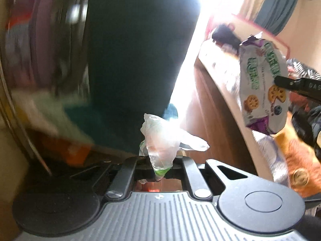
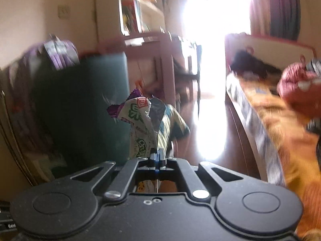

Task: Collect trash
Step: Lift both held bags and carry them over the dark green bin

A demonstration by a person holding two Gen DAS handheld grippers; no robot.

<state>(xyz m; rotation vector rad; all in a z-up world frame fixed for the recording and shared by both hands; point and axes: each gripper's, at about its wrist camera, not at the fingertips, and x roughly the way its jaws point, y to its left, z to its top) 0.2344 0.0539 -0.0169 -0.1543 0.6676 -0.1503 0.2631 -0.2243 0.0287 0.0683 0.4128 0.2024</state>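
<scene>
My left gripper (image 1: 158, 165) is shut on a crumpled clear plastic wrapper (image 1: 162, 138) with a green end, held up in front of a tall dark green bin (image 1: 136, 56). My right gripper (image 2: 158, 156) is shut on a white and purple cookie wrapper (image 2: 140, 124), which stands up above the fingers. In the left wrist view the same cookie wrapper (image 1: 264, 84) hangs at the right, pinched by the right gripper's black fingers (image 1: 289, 83). The dark bin (image 2: 84, 104) stands to the left in the right wrist view.
A bed with orange bedding (image 2: 280, 116) and a wooden frame (image 1: 220, 104) runs along the right. A bookshelf (image 2: 140, 16) and wooden furniture (image 2: 166, 64) stand behind. Bright light floods the doorway (image 2: 210, 60). A wooden floor (image 2: 220, 140) lies between bin and bed. Both views are motion-blurred.
</scene>
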